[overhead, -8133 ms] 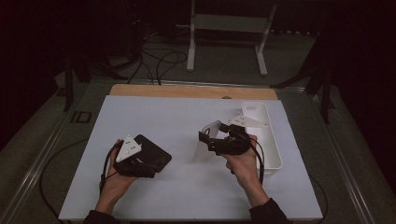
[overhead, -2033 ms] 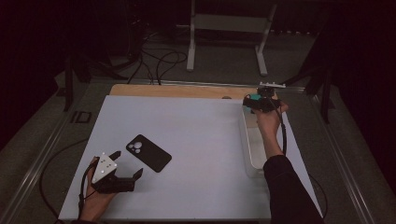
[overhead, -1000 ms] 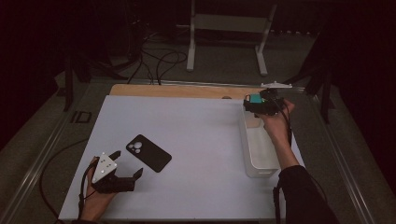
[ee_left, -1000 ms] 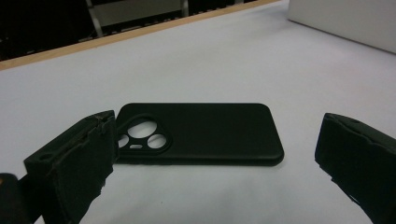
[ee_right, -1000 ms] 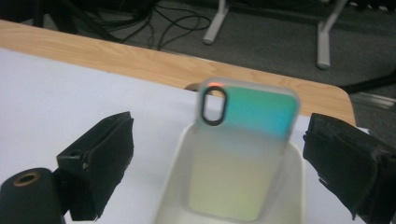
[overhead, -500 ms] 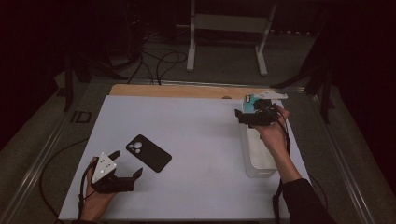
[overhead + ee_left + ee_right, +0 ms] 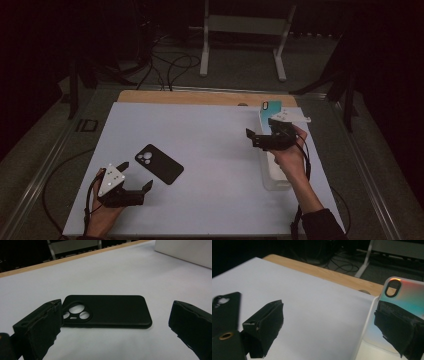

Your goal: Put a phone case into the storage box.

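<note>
The right tongs [image 7: 264, 138] are hovering wide open beside the iridescent case [image 7: 409, 297], which is leaning in the white bin [image 7: 276, 175]. The left tongs [image 7: 134, 178] are waiting open by the black case [image 7: 159, 163] on the counter [image 7: 210, 150]. No case is gripped yet.

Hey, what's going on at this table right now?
A person is working with phone cases on a white table, a gripper in each hand. The left gripper rests open near the front edge, just short of a black phone case lying flat. The right gripper is also open, over a white tray, beside a teal iridescent phone case at the tray's far end.
</note>
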`<state>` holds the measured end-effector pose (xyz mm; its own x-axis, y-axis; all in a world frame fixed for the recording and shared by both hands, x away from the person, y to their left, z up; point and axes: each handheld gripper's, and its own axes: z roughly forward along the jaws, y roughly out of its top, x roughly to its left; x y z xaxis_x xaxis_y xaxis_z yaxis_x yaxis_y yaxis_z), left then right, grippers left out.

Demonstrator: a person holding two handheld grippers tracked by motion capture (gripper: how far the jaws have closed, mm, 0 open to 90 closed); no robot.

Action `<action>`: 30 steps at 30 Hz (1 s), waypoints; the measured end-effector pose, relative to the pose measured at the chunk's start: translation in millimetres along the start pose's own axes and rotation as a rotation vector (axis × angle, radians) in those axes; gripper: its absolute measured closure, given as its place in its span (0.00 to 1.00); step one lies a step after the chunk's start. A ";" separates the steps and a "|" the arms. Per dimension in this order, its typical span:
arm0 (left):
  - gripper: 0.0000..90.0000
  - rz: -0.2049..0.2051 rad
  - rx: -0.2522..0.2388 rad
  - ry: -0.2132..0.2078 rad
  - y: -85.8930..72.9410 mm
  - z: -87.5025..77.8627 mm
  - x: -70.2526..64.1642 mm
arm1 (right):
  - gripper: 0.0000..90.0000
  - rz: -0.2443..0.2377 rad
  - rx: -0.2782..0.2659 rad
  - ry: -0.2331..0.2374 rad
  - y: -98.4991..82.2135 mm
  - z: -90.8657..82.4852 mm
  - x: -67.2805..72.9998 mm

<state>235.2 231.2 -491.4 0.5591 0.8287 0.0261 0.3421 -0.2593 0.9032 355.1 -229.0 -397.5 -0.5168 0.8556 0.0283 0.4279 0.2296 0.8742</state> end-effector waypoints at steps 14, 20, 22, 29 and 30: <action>0.00 0.000 -0.003 0.000 0.5 -0.4 -0.7 | 0.10 0.006 -0.132 0.110 -32.7 -28.5 28.7; 0.00 -0.001 -0.005 0.001 0.5 -1.1 -0.8 | 0.10 -0.021 -0.175 0.129 -47.3 -37.9 40.6; 0.00 0.000 -0.005 0.001 0.5 -1.3 -0.9 | 0.10 -0.028 -0.191 0.139 -53.1 -42.4 42.2; 0.00 -0.001 -0.010 0.001 1.0 -2.0 -1.3 | 0.10 -0.055 -0.224 0.148 -84.4 -55.1 42.7; 0.00 -0.002 -0.013 0.000 1.1 -2.1 -1.6 | 0.10 -0.054 -0.221 0.145 -89.0 -56.2 41.9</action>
<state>233.0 230.6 -489.6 0.5583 0.8293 0.0248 0.3331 -0.2515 0.9087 253.6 -239.7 -446.9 -0.6423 0.7657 0.0342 0.2329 0.1525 0.9605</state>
